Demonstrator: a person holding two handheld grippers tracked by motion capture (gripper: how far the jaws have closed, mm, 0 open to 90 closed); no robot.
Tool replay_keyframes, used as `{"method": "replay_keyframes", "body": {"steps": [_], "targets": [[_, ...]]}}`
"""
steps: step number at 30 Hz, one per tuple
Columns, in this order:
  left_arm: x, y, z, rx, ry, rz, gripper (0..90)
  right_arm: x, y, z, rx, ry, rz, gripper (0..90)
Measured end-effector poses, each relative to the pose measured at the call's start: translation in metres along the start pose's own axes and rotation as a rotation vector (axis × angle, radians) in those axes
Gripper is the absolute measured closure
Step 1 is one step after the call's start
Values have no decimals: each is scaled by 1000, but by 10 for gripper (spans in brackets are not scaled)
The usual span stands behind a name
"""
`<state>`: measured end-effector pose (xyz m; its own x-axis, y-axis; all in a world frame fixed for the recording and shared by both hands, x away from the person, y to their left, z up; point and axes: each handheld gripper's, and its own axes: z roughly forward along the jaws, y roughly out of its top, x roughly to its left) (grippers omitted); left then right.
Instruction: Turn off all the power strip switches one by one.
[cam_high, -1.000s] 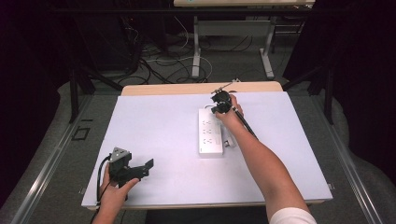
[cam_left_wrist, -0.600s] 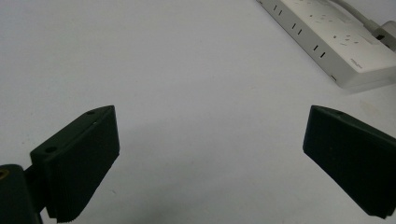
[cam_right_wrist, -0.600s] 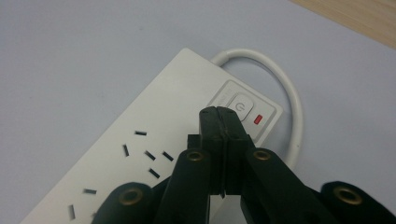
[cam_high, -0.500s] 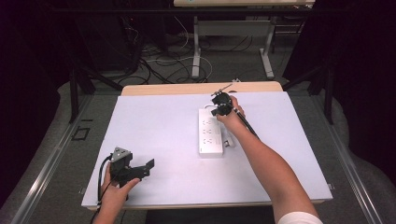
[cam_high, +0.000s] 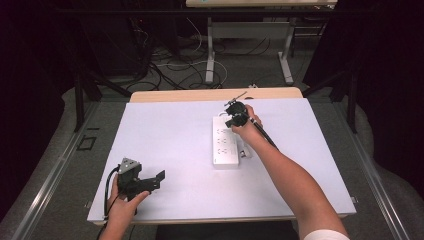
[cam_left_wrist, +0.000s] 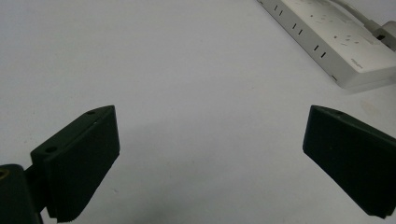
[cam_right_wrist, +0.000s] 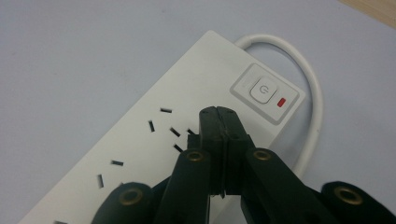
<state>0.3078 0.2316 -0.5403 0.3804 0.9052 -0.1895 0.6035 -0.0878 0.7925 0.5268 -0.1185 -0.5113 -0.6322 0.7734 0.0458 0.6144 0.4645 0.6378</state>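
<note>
A: What is lying on the bench (cam_high: 165, 130)?

B: A white power strip (cam_high: 226, 142) is lying flat on the pale sheet, right of the middle and toward the far side, running lengthwise away from the person. It is showing rows of dark slots along its top face.

A: Anything at its end?

B: In the right gripper view a square power button (cam_right_wrist: 264, 90) is sitting near the end, with a small red light (cam_right_wrist: 281, 102) just beside it. A white cord (cam_right_wrist: 312, 107) is looping out from that end and curving back along the side.

A: And the right hand-held gripper (cam_right_wrist: 219, 140)?

B: It is hovering over the far end of the strip, its black jaws pressed together with nothing between them, tips pointing at the slots next to the button. I cannot tell whether the tips are touching the strip.

A: The left one?

B: The left hand-held gripper (cam_high: 150, 181) is sitting near the front left corner, well apart from the strip. Its jaws are spread wide, with bare bench surface between them.
</note>
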Motion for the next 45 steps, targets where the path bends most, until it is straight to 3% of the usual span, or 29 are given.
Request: {"method": "replay_keyframes", "body": {"steps": [2,4,5,6,7,11,12,15,18,22,24,39,42,45], "targets": [[0,0,0,-1,0,-2,38,1,1,-3,58,-7,7,900],[0,0,0,0,0,-1,38,1,0,-3,54,-11,14,900],[0,0,-1,0,0,0,38,0,-1,-3,54,-8,-5,900],[0,0,-1,0,0,0,38,0,-2,-2,51,-11,22,900],[0,0,-1,0,0,-1,38,-1,-3,-3,57,-13,4,900],[0,0,-1,0,1,-1,38,-1,-6,-4,62,-12,32,900],[0,0,-1,0,1,0,38,-2,-7,-3,44,-8,23,900],[-1,0,-1,-1,2,0,38,-1,-8,-6,74,0,12,900],[-1,0,-1,0,3,3,38,1,-9,-5,75,-1,27,900],[-1,0,0,-2,3,3,38,0,-11,-5,71,18,-5,900],[-1,0,-1,0,2,4,38,2,-12,-5,79,11,21,900],[-1,0,-1,-1,4,4,39,-1,-15,-4,65,12,6,900],[0,0,-1,0,4,5,39,-1,-15,-6,91,7,18,900],[-1,0,-1,0,4,5,39,-1,-15,-5,73,11,29,900]]}}
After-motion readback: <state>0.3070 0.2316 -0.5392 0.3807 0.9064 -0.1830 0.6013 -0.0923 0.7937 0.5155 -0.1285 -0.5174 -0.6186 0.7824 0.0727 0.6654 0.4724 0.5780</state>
